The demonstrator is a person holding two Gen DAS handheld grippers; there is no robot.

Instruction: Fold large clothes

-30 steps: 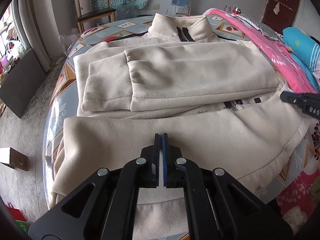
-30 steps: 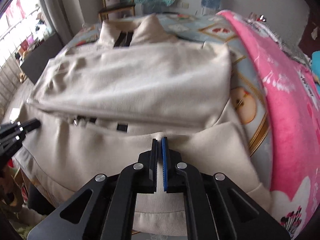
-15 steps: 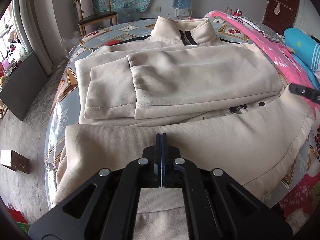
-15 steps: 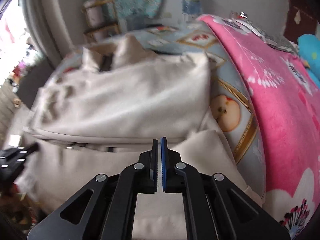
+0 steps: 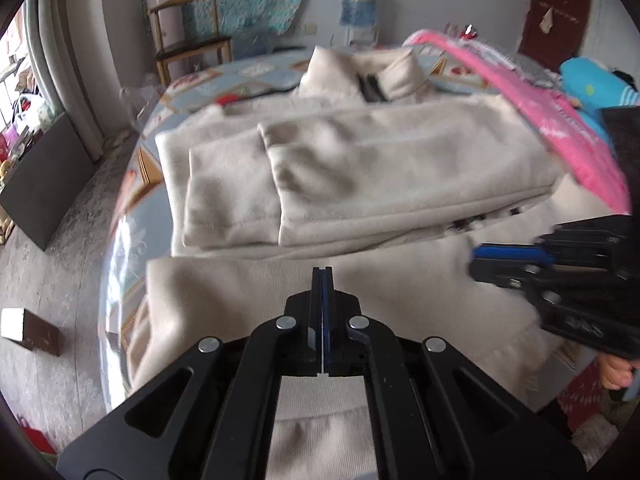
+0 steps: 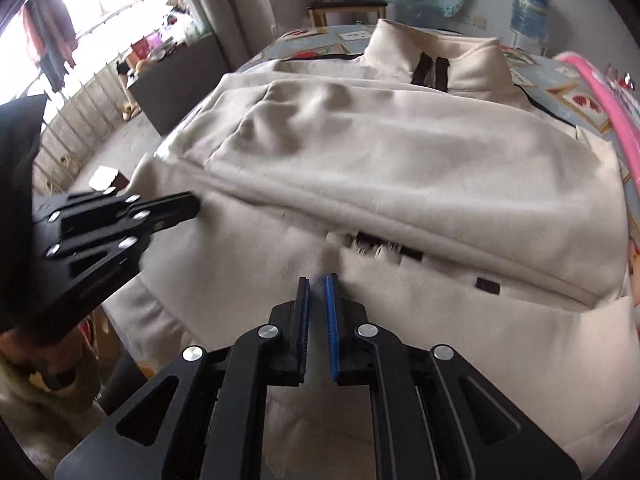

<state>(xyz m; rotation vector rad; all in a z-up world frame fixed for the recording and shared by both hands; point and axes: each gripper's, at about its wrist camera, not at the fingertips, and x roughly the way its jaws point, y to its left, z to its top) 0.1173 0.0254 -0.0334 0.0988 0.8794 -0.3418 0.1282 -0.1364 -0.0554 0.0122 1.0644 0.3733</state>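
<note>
With the sleeves already laid across the jacket [image 6: 400,168], the left gripper [image 5: 322,276], jaws shut and empty, and the right gripper [image 6: 318,284], jaws narrowly apart and empty, should each pinch a near hem corner and carry it evenly toward the far collar.

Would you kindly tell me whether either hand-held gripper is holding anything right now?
Nothing is held: the left hand-held gripper is shut empty above the cream fleece jacket; the right hand-held gripper is slightly open, empty.

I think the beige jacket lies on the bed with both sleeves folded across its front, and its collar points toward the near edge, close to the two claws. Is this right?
Not quite. The collar is at the far end of the jacket, away from the claws; the bottom hem is the near part. The right wrist view shows it. The jacket does lie on the bed with sleeves folded across its front.
</note>
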